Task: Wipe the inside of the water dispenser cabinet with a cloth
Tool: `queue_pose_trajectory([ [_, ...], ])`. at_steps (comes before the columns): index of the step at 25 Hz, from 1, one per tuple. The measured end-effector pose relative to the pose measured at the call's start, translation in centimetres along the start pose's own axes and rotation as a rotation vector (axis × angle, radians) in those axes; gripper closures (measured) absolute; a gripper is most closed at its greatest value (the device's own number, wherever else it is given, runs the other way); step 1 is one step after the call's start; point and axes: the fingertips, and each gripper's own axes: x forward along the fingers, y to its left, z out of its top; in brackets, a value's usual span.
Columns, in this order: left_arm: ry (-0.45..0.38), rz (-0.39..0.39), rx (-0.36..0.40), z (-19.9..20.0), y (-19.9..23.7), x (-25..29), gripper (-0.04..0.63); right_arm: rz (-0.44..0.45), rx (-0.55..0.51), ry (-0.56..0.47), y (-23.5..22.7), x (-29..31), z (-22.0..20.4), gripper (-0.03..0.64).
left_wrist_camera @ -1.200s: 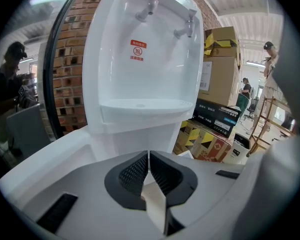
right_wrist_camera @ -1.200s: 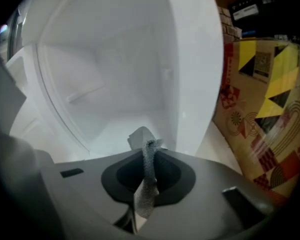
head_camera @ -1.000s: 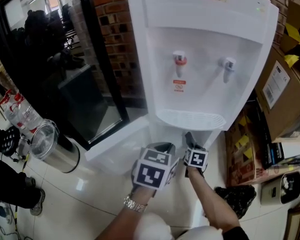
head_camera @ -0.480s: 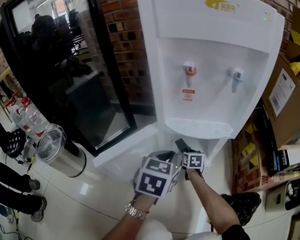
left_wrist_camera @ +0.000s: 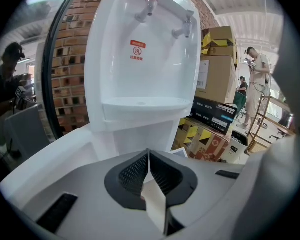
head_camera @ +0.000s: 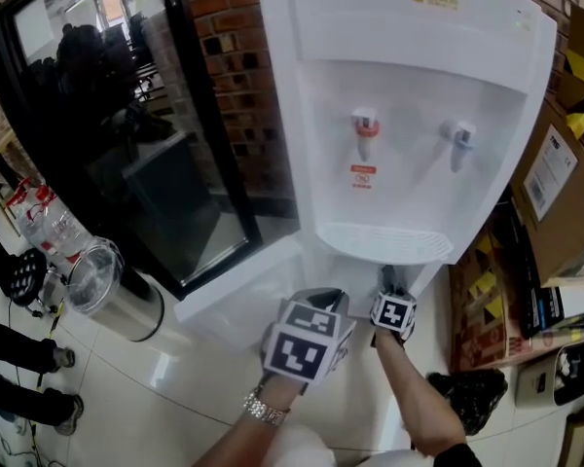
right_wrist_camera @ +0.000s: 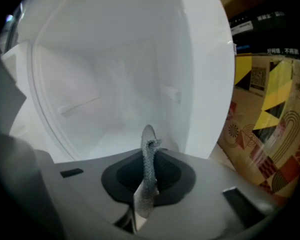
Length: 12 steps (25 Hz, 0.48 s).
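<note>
The white water dispenser (head_camera: 409,115) stands against a brick wall, its lower cabinet door (head_camera: 236,295) swung open to the left. My right gripper (head_camera: 390,282) reaches under the drip tray into the cabinet mouth. In the right gripper view it (right_wrist_camera: 148,146) is shut on a thin fold of grey cloth (right_wrist_camera: 149,171), facing the white cabinet interior (right_wrist_camera: 115,84). My left gripper (head_camera: 323,303) hovers in front of the open door. In the left gripper view its jaws (left_wrist_camera: 148,156) are shut with nothing between them, pointing at the dispenser front (left_wrist_camera: 140,84).
A steel bin (head_camera: 107,290) stands on the floor at the left, beside a black-framed glass door (head_camera: 127,144). Cardboard boxes (head_camera: 555,183) are stacked close on the dispenser's right, with a black bag (head_camera: 477,397) below them. A person (left_wrist_camera: 257,84) stands far off.
My right gripper has shifted to the right along the cabinet mouth with the cloth. The left gripper has stayed about where it was.
</note>
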Motion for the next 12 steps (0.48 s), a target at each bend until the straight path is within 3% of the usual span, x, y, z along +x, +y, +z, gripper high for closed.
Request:
queue_pose_trajectory([
  [5, -0.010, 0.000, 0.006, 0.5, -0.1, -0.4, 0.581, 0.193, -0.091, -0.095, 6.5, 0.2, 1.7, 0.594],
  [9, -0.010, 0.027, 0.004, 0.3, 0.8, -0.9, 0.581, 0.327, -0.152, -0.036, 10.6, 2.3, 0.3, 0.594],
  [12, -0.006, 0.047, 0.001, 0.1, 1.6, -1.3, 0.581, 0.332, -0.138, 0.025, 11.0, 4.0, -1.4, 0.594],
])
